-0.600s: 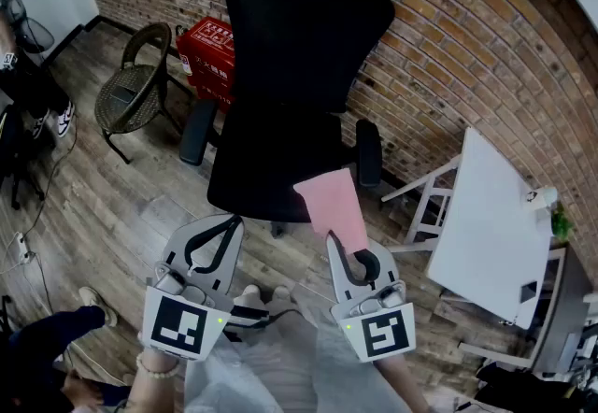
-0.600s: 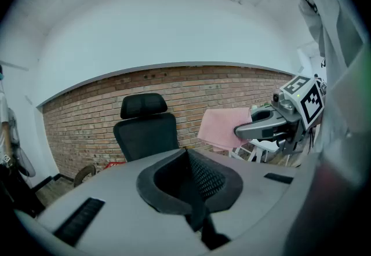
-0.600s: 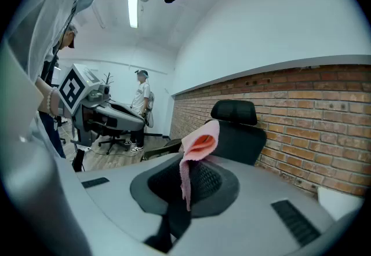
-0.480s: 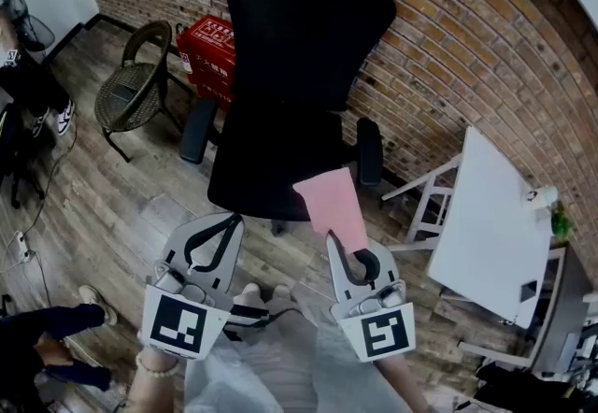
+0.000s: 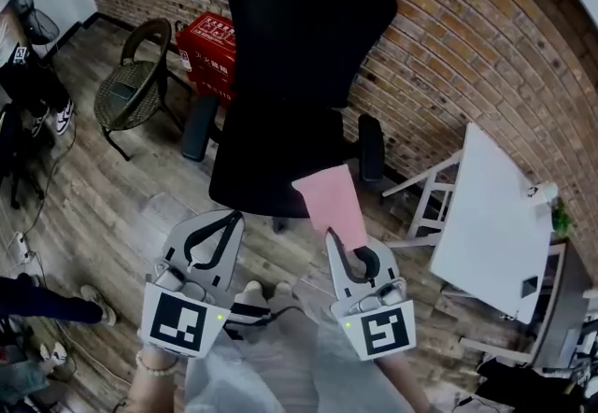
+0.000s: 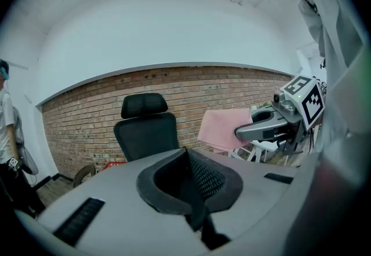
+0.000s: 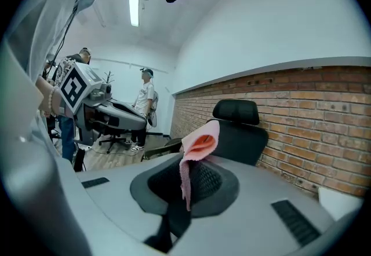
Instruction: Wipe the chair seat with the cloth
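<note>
A black office chair [image 5: 280,159] stands against the brick wall, its seat just beyond both grippers. My right gripper [image 5: 336,239] is shut on a pink cloth [image 5: 329,201], which hangs over the seat's near right edge. In the right gripper view the cloth [image 7: 198,143] rises from between the shut jaws [image 7: 185,175], with the chair [image 7: 239,133] behind it. My left gripper [image 5: 227,218] is held to the left at the seat's front edge. Its jaws meet with nothing between them [image 6: 186,159]. The left gripper view also shows the chair [image 6: 146,132], the cloth [image 6: 221,128] and the right gripper [image 6: 240,132].
A wicker chair [image 5: 131,89] and a red crate [image 5: 211,51] stand left of the office chair. To the right is a white folding table [image 5: 491,215]. A person's legs [image 5: 42,299] are at the lower left, and other people [image 7: 145,104] stand further off.
Both grippers and the cloth stay nearly still. The person at the lower left has moved away toward the left edge.
</note>
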A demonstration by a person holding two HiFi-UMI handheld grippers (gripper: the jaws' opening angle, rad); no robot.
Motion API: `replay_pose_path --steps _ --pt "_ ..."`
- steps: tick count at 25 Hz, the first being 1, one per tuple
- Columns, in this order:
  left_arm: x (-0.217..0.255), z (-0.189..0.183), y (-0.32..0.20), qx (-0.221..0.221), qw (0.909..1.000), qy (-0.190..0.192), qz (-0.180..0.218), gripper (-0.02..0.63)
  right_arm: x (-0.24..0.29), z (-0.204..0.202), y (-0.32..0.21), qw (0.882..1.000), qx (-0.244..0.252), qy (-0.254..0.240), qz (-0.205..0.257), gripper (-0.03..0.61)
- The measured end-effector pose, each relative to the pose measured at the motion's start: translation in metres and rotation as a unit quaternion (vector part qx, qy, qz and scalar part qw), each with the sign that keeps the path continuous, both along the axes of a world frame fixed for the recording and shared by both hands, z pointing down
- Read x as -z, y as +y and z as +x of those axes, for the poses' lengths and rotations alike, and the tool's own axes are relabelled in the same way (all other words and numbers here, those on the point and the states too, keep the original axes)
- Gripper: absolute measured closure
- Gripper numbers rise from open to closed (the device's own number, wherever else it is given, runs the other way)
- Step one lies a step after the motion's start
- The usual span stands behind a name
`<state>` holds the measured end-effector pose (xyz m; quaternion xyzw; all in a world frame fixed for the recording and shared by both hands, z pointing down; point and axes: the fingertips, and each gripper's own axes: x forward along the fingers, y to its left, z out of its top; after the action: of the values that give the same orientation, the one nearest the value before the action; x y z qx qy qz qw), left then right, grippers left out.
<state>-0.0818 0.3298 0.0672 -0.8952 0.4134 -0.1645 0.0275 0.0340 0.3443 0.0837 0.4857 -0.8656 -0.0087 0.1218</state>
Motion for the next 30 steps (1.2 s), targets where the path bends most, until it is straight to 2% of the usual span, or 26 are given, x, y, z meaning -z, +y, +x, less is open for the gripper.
replay_pose_path --steps 7,14,19,23,30 --pt "0.003 -0.01 -0.001 -0.009 0.9999 -0.001 0.007 0.595 0.003 -0.009 -0.001 1.0 -0.01 -0.005 0.002 0.528" --pt "-0.004 -0.02 -0.003 -0.031 0.9995 0.006 0.0 0.595 0.001 -0.02 0.003 0.999 -0.041 -0.006 -0.003 0.528" --pt "-0.009 -0.017 -0.011 -0.044 0.999 0.004 0.0 0.595 -0.009 -0.018 0.0 0.999 -0.051 -0.003 -0.01 0.528" --pt "-0.01 -0.01 -0.026 -0.043 0.9991 0.004 0.003 0.595 -0.009 -0.012 -0.014 0.999 -0.05 -0.002 -0.005 0.528" --pt "-0.012 0.018 -0.076 -0.023 0.9997 -0.002 0.012 0.595 -0.01 0.013 -0.071 0.999 -0.016 0.022 0.02 0.528"
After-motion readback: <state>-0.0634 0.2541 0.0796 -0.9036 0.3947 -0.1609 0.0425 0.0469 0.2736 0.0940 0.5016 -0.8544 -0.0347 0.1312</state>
